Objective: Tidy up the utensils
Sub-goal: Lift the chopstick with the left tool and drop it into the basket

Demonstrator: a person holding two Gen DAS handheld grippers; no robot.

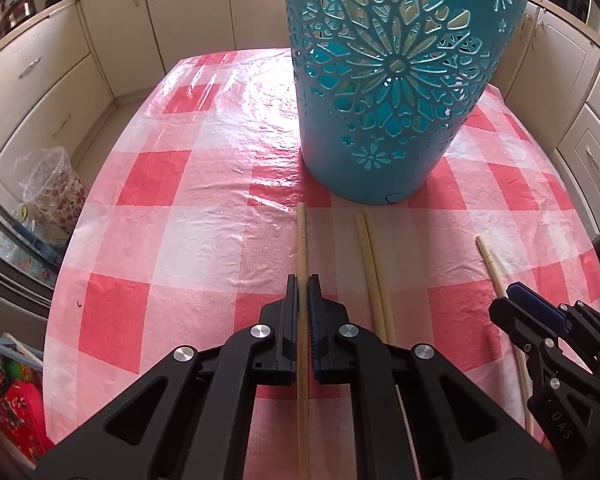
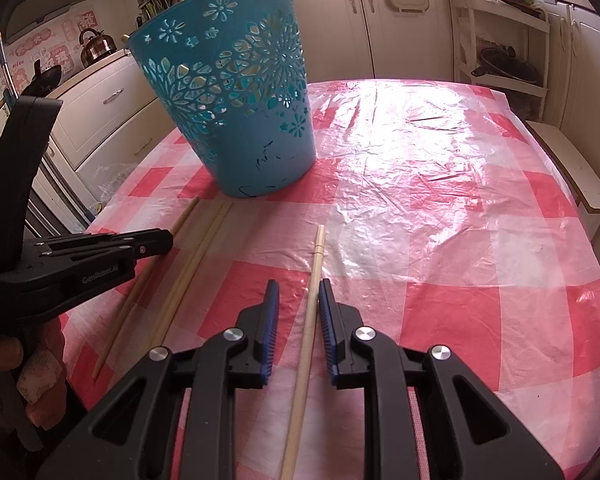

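A tall blue cut-out basket (image 1: pixel 384 92) stands on the red-and-white checked tablecloth (image 1: pixel 180 184); it also shows in the right wrist view (image 2: pixel 236 100). Several wooden chopsticks lie in front of it. My left gripper (image 1: pixel 303 280) is shut on one chopstick (image 1: pixel 302 240), its pads touching both sides. A pair of chopsticks (image 1: pixel 374 264) lies just to its right. My right gripper (image 2: pixel 299 286) is open around another chopstick (image 2: pixel 314 280), with gaps on both sides; that chopstick (image 1: pixel 490 260) and the right gripper (image 1: pixel 532 304) also show at the right of the left wrist view.
Cream kitchen cabinets (image 1: pixel 40 72) surround the table. A plastic-wrapped floral container (image 1: pixel 56 188) and bags stand on the floor at the left. A rack with pans (image 2: pixel 508 60) stands at the back right. A kettle (image 2: pixel 96 46) sits on the counter.
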